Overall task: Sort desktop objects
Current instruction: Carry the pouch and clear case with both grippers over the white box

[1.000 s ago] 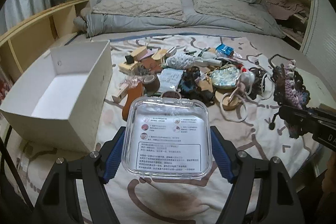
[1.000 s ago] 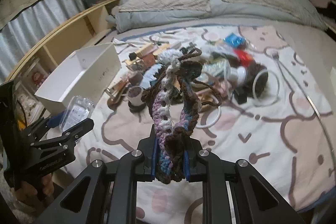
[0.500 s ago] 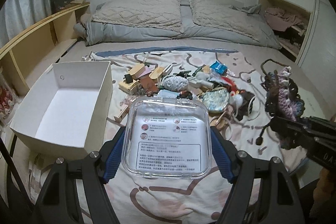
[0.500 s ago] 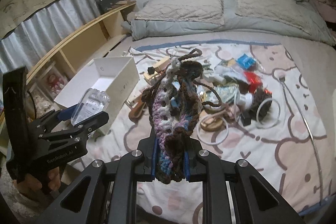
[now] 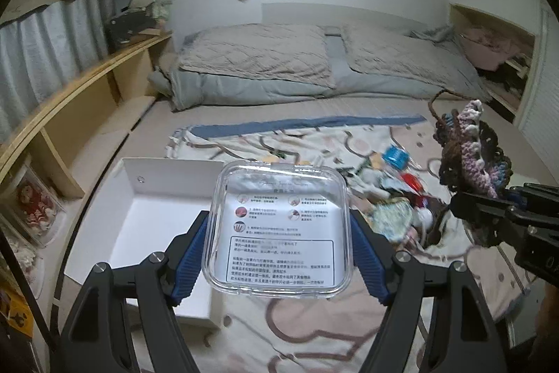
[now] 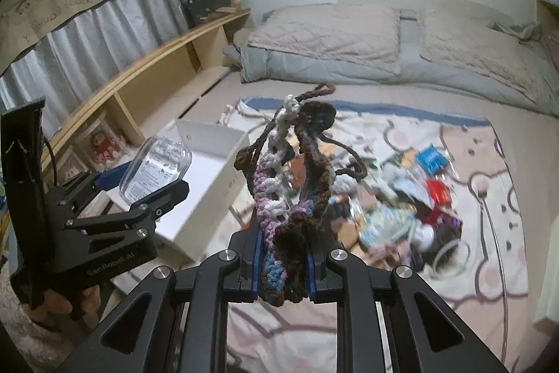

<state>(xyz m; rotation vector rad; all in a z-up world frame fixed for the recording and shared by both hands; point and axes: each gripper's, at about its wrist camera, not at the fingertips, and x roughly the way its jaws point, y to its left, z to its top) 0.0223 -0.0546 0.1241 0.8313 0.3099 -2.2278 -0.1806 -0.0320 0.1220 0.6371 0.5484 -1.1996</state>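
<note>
My left gripper (image 5: pixel 279 254) is shut on a clear plastic box (image 5: pixel 281 229) with a printed label, held up in the air to the right of an open white cardboard box (image 5: pixel 146 226). It also shows in the right wrist view (image 6: pixel 153 166). My right gripper (image 6: pixel 283 254) is shut on a crocheted yarn piece (image 6: pixel 290 177) in brown, pink, white and blue, held high above the blanket. The yarn piece also shows at the right of the left wrist view (image 5: pixel 468 149). The white box (image 6: pixel 209 177) appears empty.
A pile of small objects (image 6: pixel 394 198) lies on the patterned blanket (image 6: pixel 482 233), among them a blue packet (image 6: pixel 431 159), a red item (image 6: pixel 438 191) and white rings. A wooden shelf (image 5: pixel 70 107) runs along the left; pillows (image 5: pixel 258 51) lie beyond.
Both grippers have risen and pulled back from the pile, each keeping its object. The pile and white box now sit lower and farther away in both views.
</note>
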